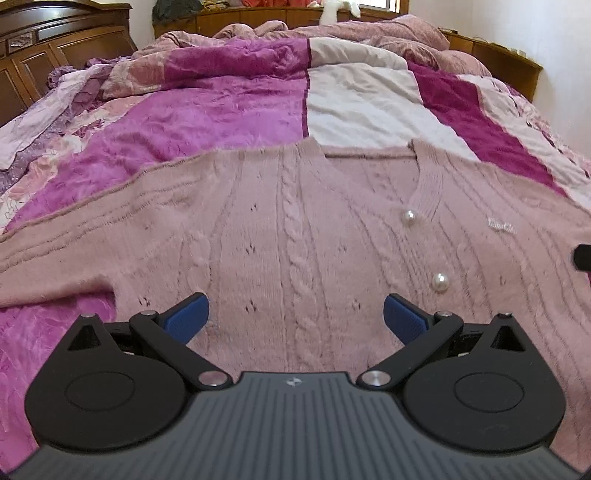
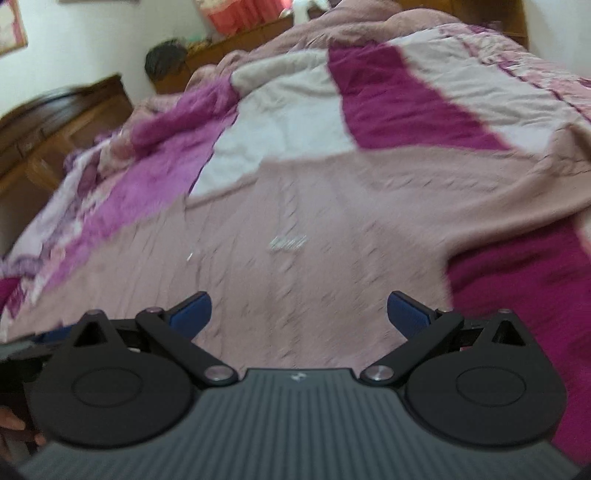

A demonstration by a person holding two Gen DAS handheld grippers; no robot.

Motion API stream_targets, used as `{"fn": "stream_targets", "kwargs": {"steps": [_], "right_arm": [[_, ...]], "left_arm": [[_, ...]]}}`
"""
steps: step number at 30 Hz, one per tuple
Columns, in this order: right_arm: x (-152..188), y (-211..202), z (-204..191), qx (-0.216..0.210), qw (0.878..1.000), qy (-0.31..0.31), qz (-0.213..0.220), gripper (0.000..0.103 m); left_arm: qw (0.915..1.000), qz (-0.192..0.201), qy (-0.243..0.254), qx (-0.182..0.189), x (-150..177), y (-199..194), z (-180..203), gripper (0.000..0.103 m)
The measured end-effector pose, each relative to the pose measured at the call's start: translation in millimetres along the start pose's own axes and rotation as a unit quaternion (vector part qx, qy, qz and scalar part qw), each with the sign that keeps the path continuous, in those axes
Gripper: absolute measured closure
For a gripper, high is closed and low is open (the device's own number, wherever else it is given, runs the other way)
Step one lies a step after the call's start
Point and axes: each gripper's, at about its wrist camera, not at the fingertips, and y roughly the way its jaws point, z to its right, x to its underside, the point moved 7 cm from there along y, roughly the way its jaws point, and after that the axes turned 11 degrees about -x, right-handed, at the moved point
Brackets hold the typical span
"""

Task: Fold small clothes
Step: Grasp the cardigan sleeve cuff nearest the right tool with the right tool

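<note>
You've got a patchwork quilt (image 1: 229, 110) over the whole bed, magenta, purple & off-white panels, floral strip along its left edge. Bunched pink bedding (image 1: 369, 33) is piled at the far end. Dark wood cabinet (image 1: 33, 48) stands on the left w/ carved panel doors. A low wood shelf (image 1: 258, 16) runs behind the bed; a white soft toy (image 1: 334, 9) sits on it near the window. Right-wrist view is blurred; framed pic (image 2: 11, 22) on the wall, top left.
</note>
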Motion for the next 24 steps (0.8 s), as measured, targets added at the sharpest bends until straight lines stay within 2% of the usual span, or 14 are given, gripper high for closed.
{"fn": "stream_targets", "kwargs": {"steps": [11,16,18,20,22,24], "right_arm": [[-28.5,-29.7,115.6,0.08,0.992,0.076,0.055,0.0],[-36.2,-34.3,161.0,0.111,0.984,0.113,0.078,0.01],[-37.8,-34.2,175.6,0.122,0.981,0.125,0.085,0.02],[-39.7,-34.5,189.1,0.133,0.977,0.137,0.096,0.023],[-41.1,-37.1,198.9,0.138,0.973,0.148,0.108,0.024],[-44.2,-36.9,208.1,0.138,0.971,0.157,0.116,0.031]], "left_arm": [[0.9996,-0.012,-0.005,-0.024,-5.5,-5.3,-1.9,0.0],[0.9993,-0.021,-0.007,-0.03,-3.9,0.0,-0.3,0.0],[0.9992,-0.024,-0.005,-0.033,-3.9,1.6,0.5,0.0],[0.999,-0.024,-0.003,-0.036,-4.3,2.3,1.1,0.0],[0.9989,-0.024,-0.002,-0.04,-4.6,2.8,1.9,0.0],[0.9988,-0.025,0.0,-0.042,-4.3,4.1,2.5,0.0]]}}
